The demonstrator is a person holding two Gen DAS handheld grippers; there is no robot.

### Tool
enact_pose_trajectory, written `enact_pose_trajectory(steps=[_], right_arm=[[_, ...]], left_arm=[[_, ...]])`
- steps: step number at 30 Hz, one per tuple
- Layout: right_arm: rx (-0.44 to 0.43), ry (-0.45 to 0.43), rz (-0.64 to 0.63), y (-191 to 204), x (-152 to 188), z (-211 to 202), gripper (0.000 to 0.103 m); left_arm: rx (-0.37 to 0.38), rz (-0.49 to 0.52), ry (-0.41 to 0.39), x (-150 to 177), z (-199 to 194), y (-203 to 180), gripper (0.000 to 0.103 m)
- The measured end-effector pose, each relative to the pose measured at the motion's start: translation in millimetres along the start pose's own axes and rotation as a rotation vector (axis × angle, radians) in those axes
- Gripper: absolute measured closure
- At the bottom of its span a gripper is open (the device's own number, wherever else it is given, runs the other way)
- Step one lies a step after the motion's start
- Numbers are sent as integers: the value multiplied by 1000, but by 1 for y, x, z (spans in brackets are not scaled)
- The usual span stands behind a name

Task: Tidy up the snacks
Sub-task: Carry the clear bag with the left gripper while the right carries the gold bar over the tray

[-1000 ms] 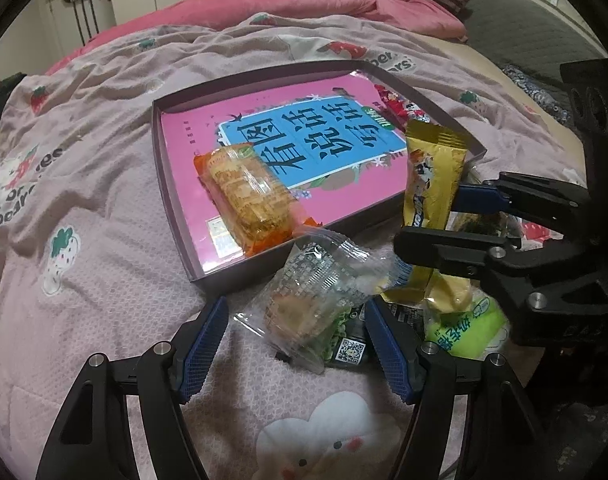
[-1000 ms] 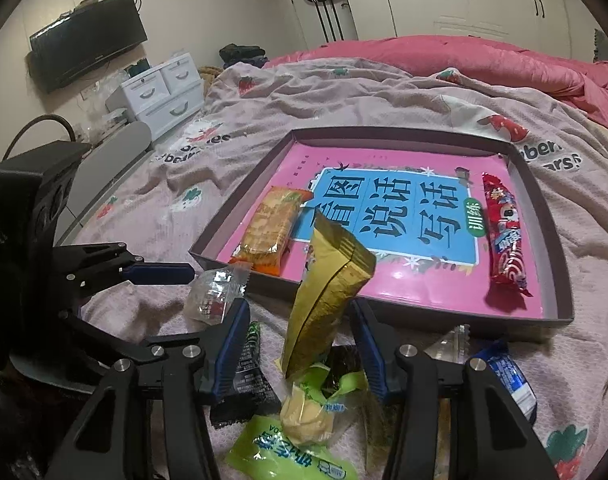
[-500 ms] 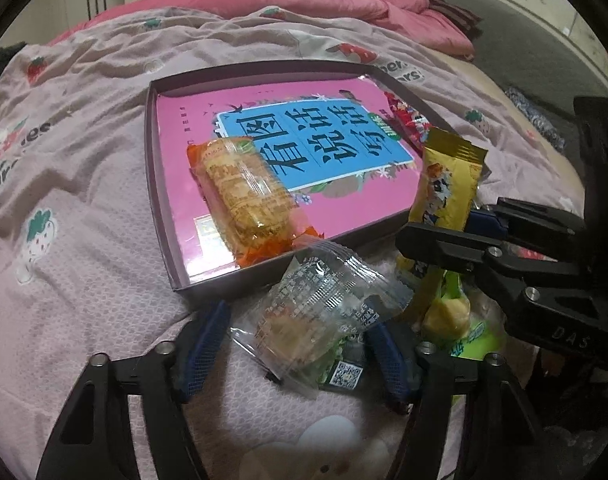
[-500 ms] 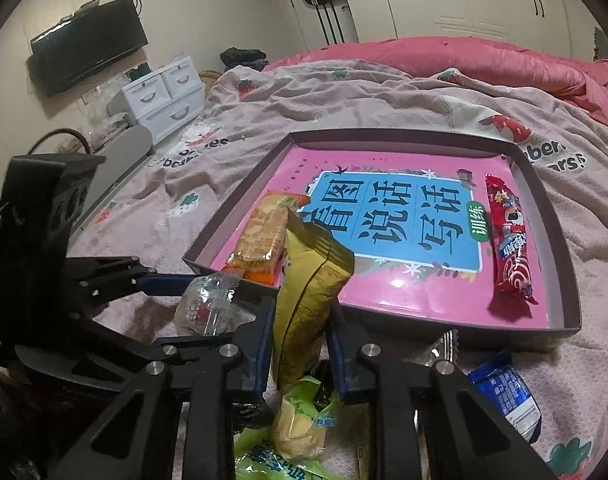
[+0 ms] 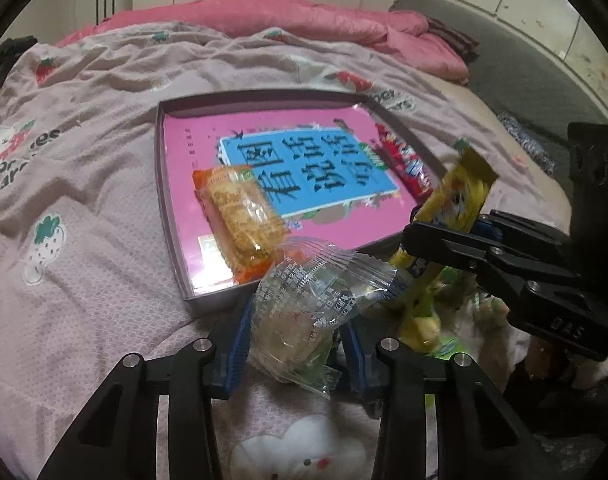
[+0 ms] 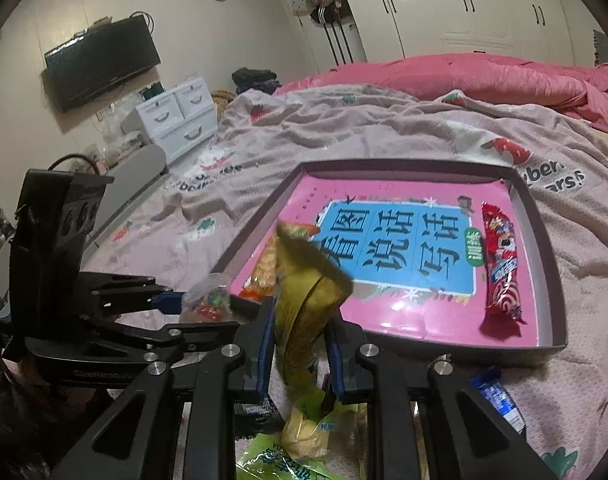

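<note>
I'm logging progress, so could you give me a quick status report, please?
Left claw shut on clear packet. Right claw shut on yellow packet. Tray ahead, unobstructed.

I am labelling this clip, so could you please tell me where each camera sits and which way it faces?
Left wrist: sits on the left gripper, facing the shallow box lined with a pink book; its fingers clamp a clear crinkly packet.
Right wrist: sits on the right gripper, facing the same box and the wardrobes; its fingers clamp a tall golden pouch.
Shared: box, both packets, long red wrapper, and each other's gripper.
</note>
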State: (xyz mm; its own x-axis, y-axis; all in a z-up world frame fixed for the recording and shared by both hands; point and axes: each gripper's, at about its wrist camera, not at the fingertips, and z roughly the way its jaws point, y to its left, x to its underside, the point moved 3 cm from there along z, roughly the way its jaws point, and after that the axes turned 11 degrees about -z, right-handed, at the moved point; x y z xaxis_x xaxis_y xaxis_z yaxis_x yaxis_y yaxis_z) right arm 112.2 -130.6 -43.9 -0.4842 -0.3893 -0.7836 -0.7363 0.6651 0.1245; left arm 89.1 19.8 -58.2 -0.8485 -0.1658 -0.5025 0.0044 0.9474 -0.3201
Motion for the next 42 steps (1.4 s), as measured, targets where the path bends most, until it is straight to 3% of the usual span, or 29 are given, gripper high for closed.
enact_pose_trajectory(steps=[18,33,42], right_arm=[[39,-138,58,-26,-19,-37,82],[120,-181,132,-66,-25,-50,82],[150,-155,168,-80,-21,-44,82]], left_arm=[[32,-38,-102,-17,-29,-19,61],[-19,-42,-141,-40,-13,-32,61],[-40,-60,-108,-49,19,-40,61]])
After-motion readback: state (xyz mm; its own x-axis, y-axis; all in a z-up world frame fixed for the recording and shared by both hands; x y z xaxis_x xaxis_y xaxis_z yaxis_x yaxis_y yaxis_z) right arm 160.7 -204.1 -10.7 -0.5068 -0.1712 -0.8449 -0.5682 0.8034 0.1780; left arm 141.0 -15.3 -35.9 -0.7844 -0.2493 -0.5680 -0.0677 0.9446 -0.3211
